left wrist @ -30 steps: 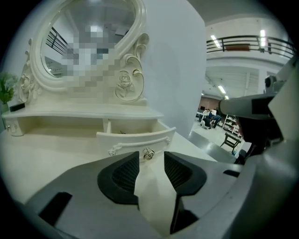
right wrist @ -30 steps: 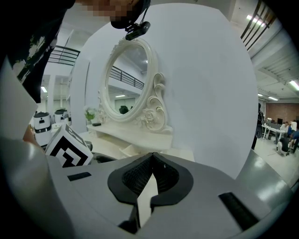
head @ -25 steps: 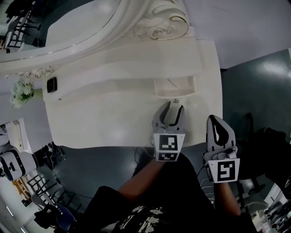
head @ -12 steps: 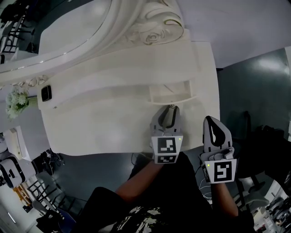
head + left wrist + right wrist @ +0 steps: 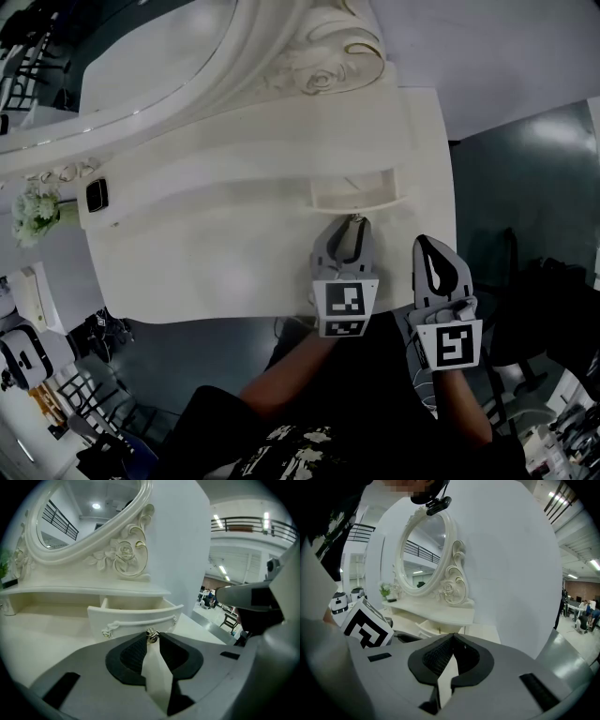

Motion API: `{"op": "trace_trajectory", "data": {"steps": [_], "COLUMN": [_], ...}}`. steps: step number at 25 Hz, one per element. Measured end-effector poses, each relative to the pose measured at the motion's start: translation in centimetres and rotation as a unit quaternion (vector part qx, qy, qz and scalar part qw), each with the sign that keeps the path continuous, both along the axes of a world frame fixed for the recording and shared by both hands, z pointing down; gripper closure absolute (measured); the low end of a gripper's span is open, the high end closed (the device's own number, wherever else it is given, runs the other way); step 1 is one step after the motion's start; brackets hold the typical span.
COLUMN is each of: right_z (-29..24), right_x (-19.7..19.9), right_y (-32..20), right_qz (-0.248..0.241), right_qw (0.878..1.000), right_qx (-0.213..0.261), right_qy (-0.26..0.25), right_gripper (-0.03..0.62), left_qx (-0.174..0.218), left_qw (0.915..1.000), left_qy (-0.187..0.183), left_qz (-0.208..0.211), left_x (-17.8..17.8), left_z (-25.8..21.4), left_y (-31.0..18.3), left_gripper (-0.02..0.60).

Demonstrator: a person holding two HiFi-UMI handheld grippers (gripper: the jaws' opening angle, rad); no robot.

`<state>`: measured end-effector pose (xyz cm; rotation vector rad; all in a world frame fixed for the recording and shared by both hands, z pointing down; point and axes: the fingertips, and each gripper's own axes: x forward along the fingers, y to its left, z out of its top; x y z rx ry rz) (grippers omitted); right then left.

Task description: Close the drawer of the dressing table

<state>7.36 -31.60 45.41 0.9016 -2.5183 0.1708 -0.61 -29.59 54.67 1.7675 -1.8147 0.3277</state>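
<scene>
Closing is what the left claw (image 5: 353, 228) has just been doing: a second ago its jaws stood spread on either side of the little metal knob (image 5: 151, 634), and now they have drawn in and pinch it at their very tips. The hand itself has hardly shifted, and the drawer (image 5: 357, 191) juts out from the upper tier about as far as it did then, straight ahead of that claw, its carved front facing the person. The right claw (image 5: 425, 246) hangs just to the right of the left one and a little nearer the person, off the edge of the desk (image 5: 216, 253). Its jaws are pressed together on nothing.

From where I stand, the grip looks like the start of the job and not the job itself. With the knob caught, the drawer can now be pushed forward, away from the person, until its front sits flush under the shelf. The hold is only on the tips, so I would guess a crooked push could let the knob slip out.

Counting up:
- one desk
- one open drawer with one knob
- two claws
- one oval mirror (image 5: 159, 56) far ahead and to the left of the claws
- one bunch of pale flowers (image 5: 36, 208) at the far left
- one small dark, clock-like thing (image 5: 96, 194) beside the flowers
</scene>
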Motion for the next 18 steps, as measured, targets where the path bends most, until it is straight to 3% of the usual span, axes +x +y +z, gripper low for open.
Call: {"op": "trace_trajectory", "data": {"steps": [18], "right_z": [1.0], "right_x": [-2.3], "right_y": [-1.8], "right_qz": [-0.008], "right_qw": [1.000], "right_qx": [-0.015], "right_qy": [0.004], "right_gripper": [0.595], "left_qx": [-0.002], "left_qw": [0.9999], "left_qy": [0.007], "left_qz": [0.009], "left_x": [-1.0], "left_z": [0.0], "left_y": [-2.0], "left_gripper": [0.499]}}
